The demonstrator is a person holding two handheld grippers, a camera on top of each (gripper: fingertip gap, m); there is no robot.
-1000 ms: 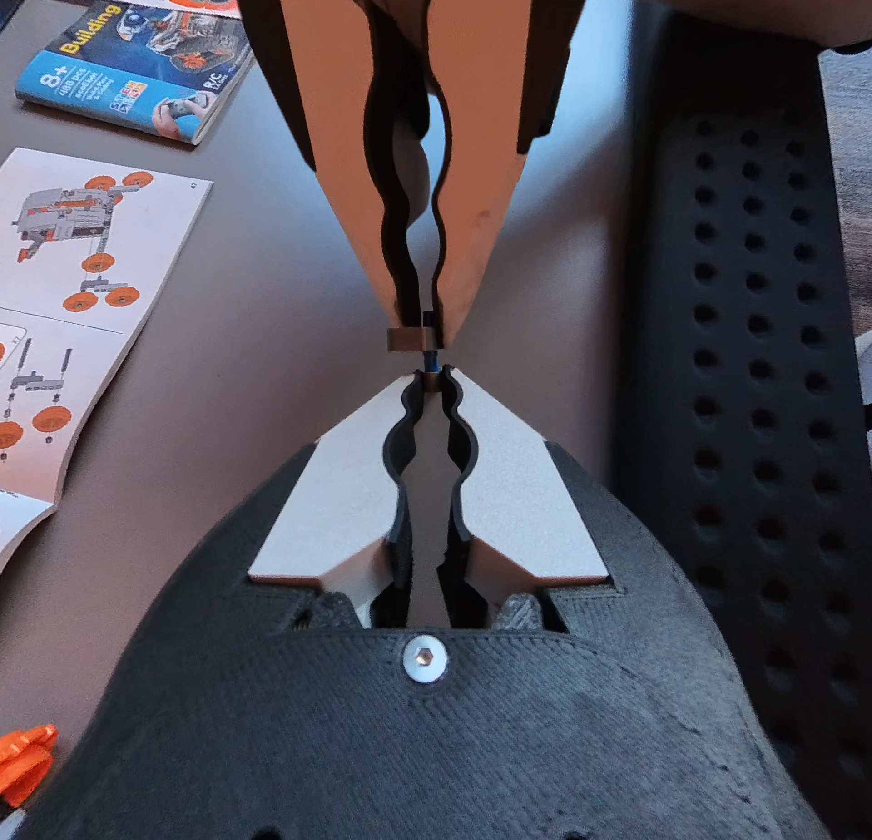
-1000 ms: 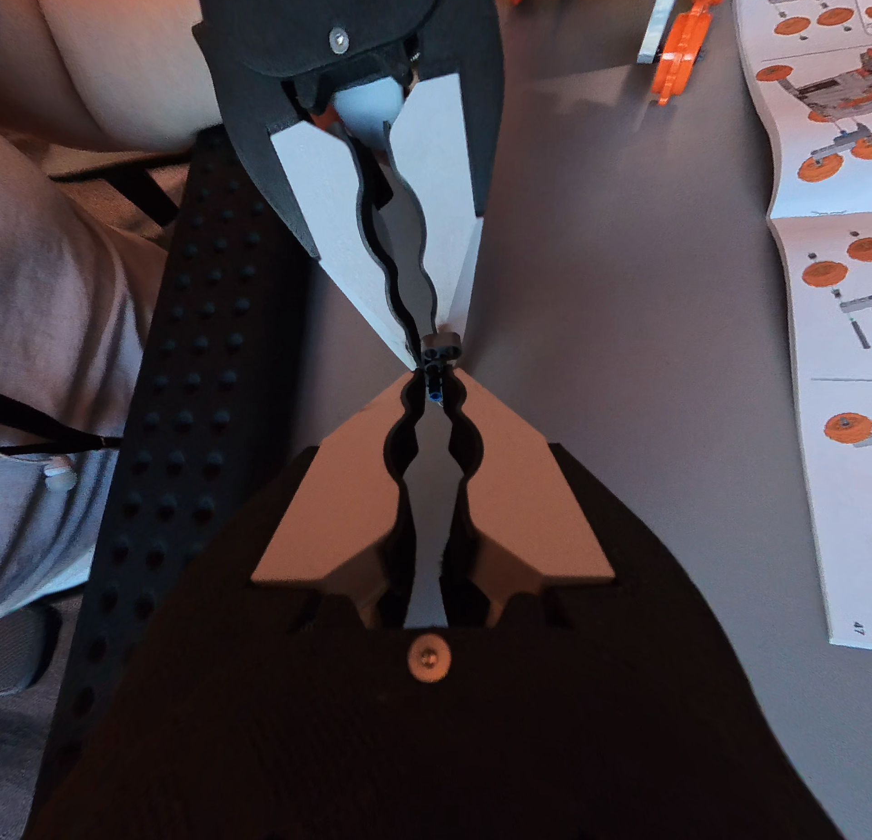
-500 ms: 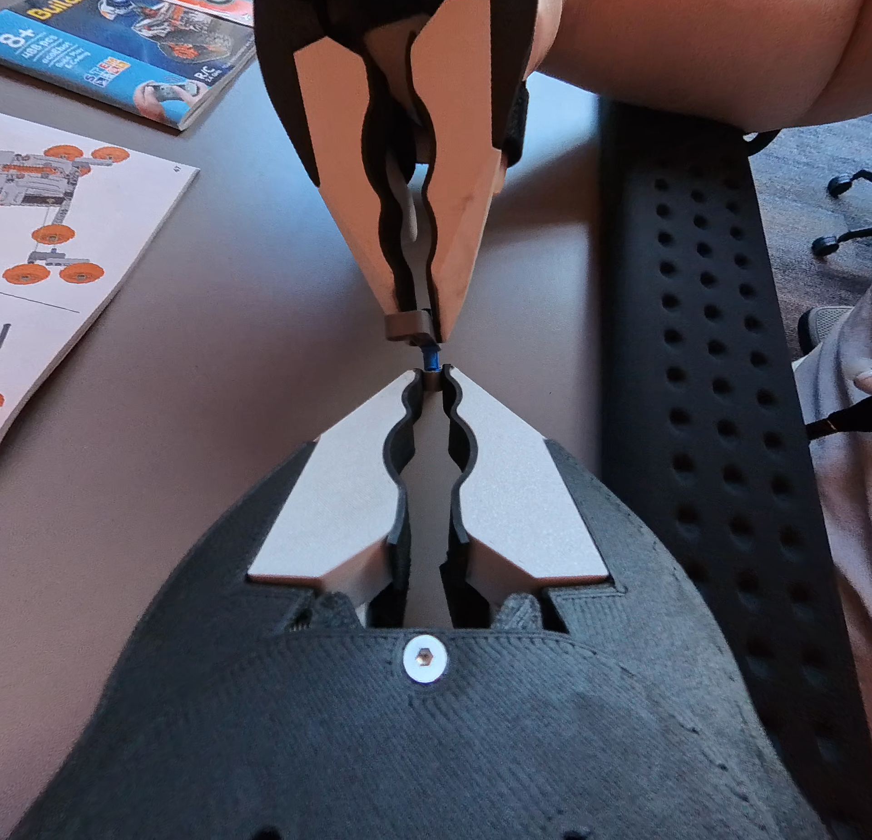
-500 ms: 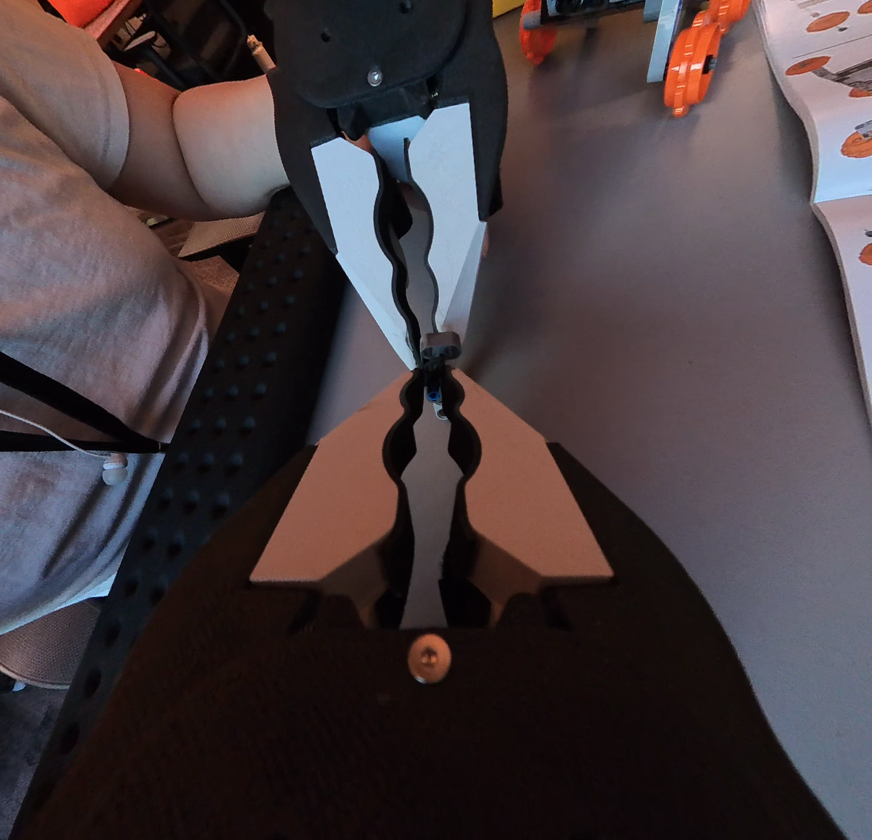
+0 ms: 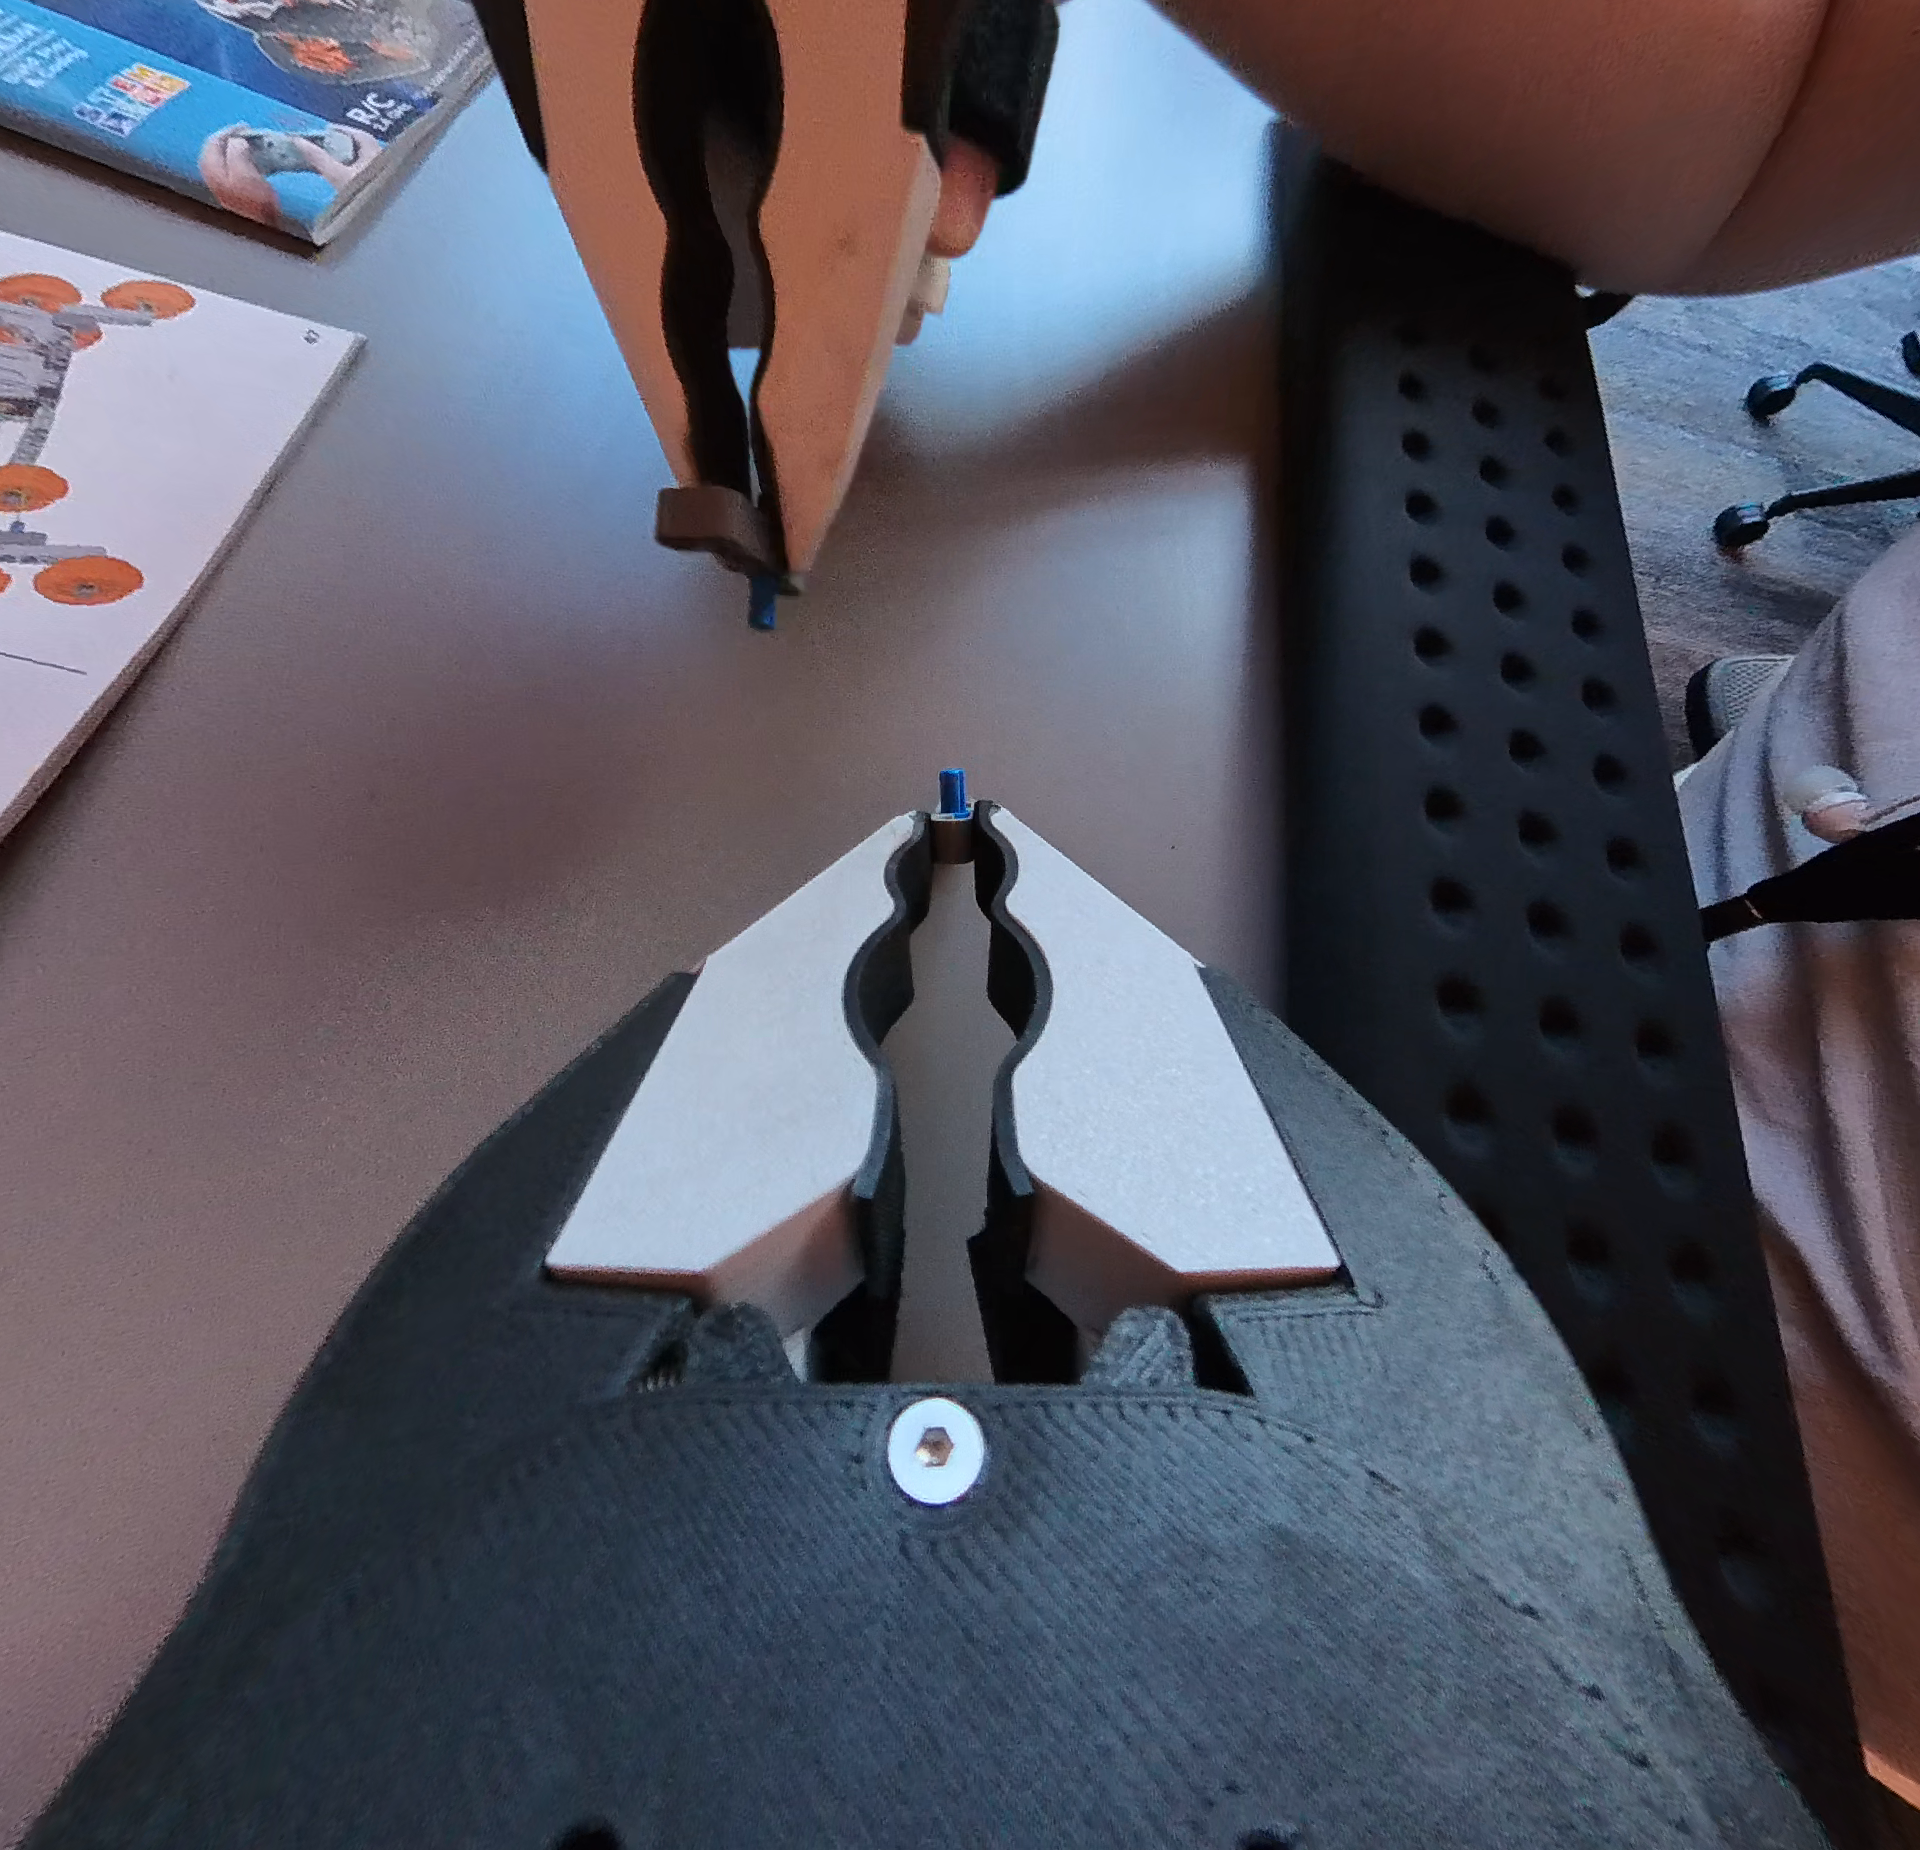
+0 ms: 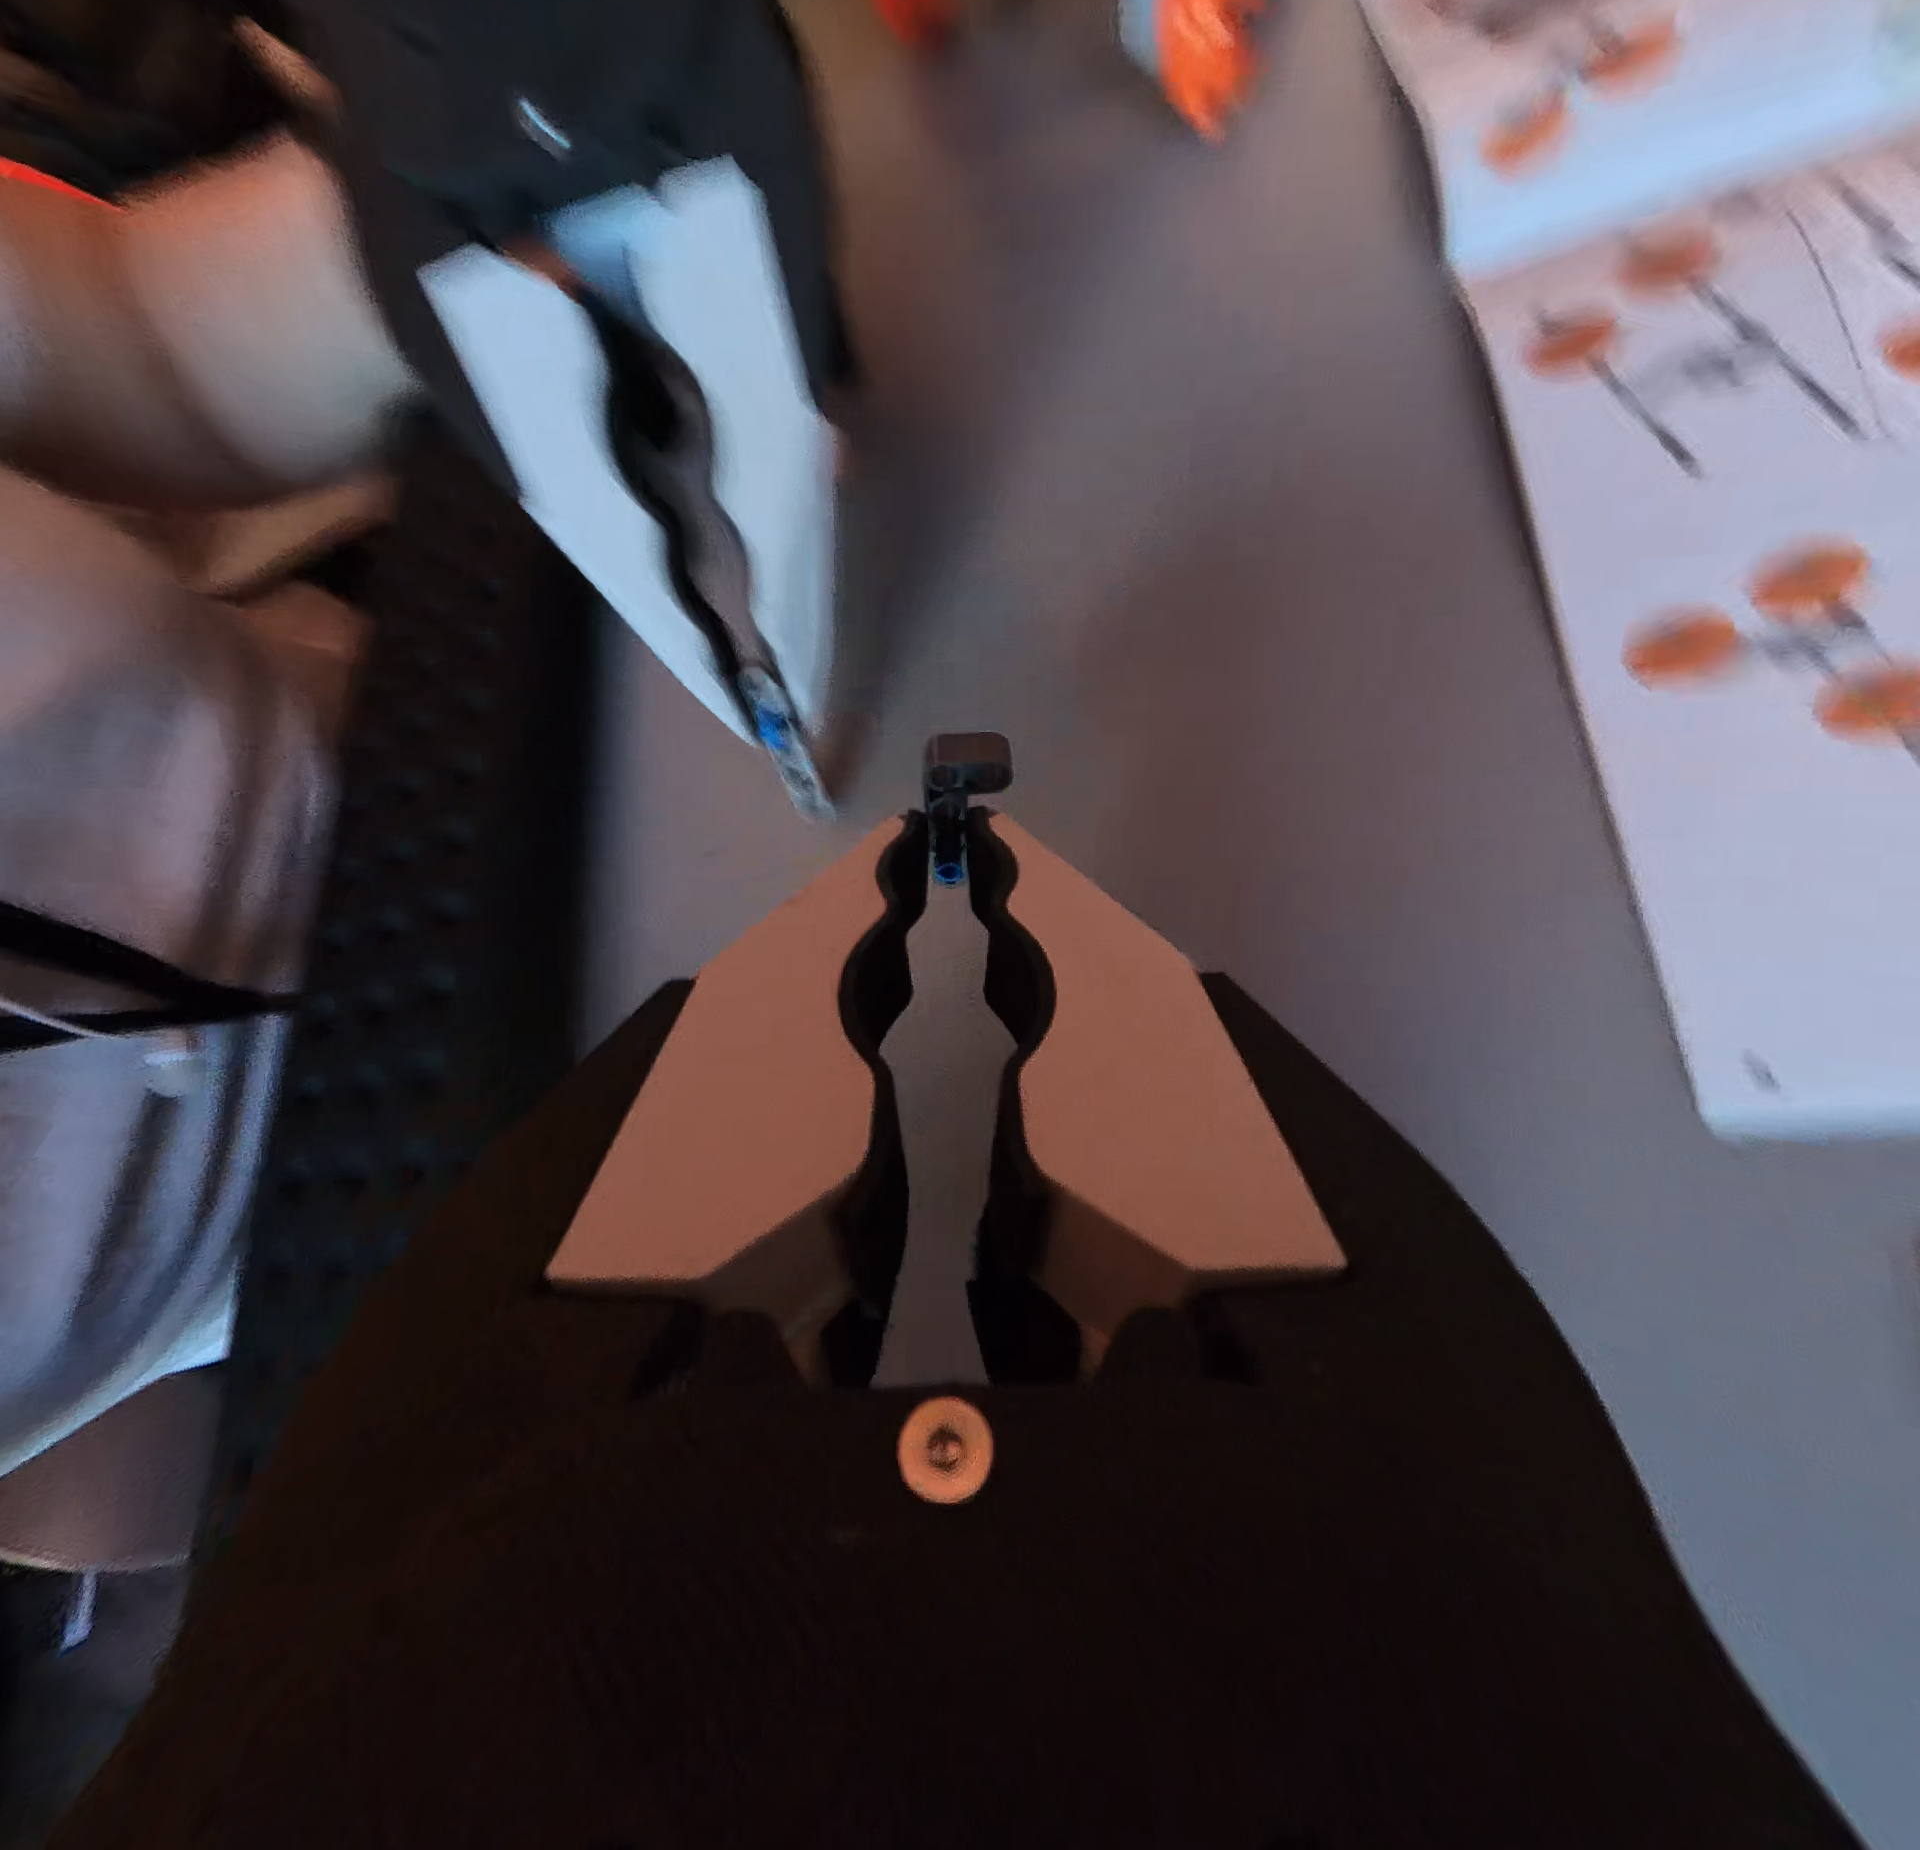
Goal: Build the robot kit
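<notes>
Above the grey table, both grippers hung tip to tip but apart. At 12 o'clock in its own view, the left gripper was clamped on a small grey sleeve with a blue pin poking out of it. The right gripper was pinched tight on a dark grey connector, with a blue-tipped peg running back between its fingertips. Seen from the left view, that connector sat at 11 o'clock. Both pieces looked like light, stiff plastic, slick and tiny, so I judged a hold at the very fingertips the only workable one. Instruction pages lay at 9 o'clock and a blue booklet at 10. No containers showed.
</notes>
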